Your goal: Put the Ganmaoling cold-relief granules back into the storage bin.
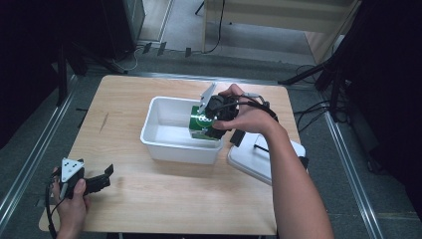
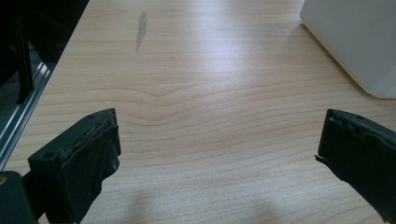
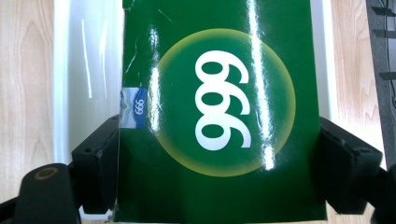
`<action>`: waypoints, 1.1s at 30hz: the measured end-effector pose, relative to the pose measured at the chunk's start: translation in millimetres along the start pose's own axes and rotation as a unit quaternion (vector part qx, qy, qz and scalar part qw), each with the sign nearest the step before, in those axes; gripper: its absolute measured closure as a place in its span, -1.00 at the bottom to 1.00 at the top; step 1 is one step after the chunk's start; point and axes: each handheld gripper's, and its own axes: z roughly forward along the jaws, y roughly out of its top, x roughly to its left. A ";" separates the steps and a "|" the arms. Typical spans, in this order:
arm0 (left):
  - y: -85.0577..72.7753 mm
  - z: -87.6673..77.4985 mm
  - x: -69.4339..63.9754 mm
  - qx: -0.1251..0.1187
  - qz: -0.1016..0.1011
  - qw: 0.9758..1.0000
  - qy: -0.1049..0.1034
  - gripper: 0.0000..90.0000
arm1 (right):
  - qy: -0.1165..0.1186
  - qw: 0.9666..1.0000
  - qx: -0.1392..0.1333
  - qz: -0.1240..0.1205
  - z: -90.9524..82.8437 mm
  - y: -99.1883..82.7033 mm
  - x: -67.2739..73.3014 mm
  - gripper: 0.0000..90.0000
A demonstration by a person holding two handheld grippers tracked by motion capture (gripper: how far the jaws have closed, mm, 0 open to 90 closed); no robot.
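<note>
Green carton is sitting clamped between your right gripper's jaws, hanging over the right end of the white bin, tight to that wall; white lid is lying just beside it on the table; your left gripper is resting wide open over bare wood near the front-left edge.

Right claw clamped, arm outstretched; left claw wide apart, low, near table edge.
</note>
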 end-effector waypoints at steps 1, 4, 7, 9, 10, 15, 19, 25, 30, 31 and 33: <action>0.0 0.1 0.0 0.000 0.000 1.000 0.000 -1.00 | -0.002 1.000 0.000 -0.001 1.4 -0.4 -0.1 -0.65; 0.0 0.0 0.0 0.000 0.000 1.000 0.000 -1.00 | -0.001 1.000 0.002 -0.004 4.9 -1.2 -0.7 -0.65; -0.1 0.1 -0.1 0.000 -0.001 1.000 0.000 -1.00 | 0.001 1.000 0.004 -0.005 10.0 -2.2 -1.4 -0.65; 0.0 0.0 0.1 0.000 0.000 1.000 0.000 -1.00 | 0.007 1.000 0.006 -0.002 14.2 -3.0 -2.0 -0.65; 0.0 0.0 0.1 0.000 0.000 1.000 0.000 -1.00 | 0.007 1.000 0.006 -0.002 14.2 -3.0 -2.0 -0.65; 0.0 0.1 0.0 0.000 0.000 1.000 0.000 -1.00 | 0.017 1.000 0.009 0.006 25.7 -6.4 -4.0 -0.65; 0.0 0.0 0.2 0.000 0.000 1.000 -0.001 -1.00 | 0.019 1.000 0.015 0.008 31.8 -6.8 -5.3 -0.65; 0.0 0.2 -0.1 0.000 0.000 1.000 0.000 -1.00 | 0.017 1.000 0.024 0.000 39.5 -7.0 -4.3 -0.65; 0.1 0.1 -0.1 0.000 0.001 1.000 0.000 -1.00 | 0.016 0.999 0.030 -0.005 46.6 -7.8 -4.6 -0.66; 0.1 0.1 -0.1 0.001 0.001 1.000 0.000 -1.00 | 0.015 0.999 0.033 -0.005 47.6 -7.6 -4.6 -0.66; 0.1 0.1 -0.1 0.001 0.001 1.000 0.000 -1.00 | 0.018 0.999 0.035 -0.006 50.3 -7.5 -4.5 -0.66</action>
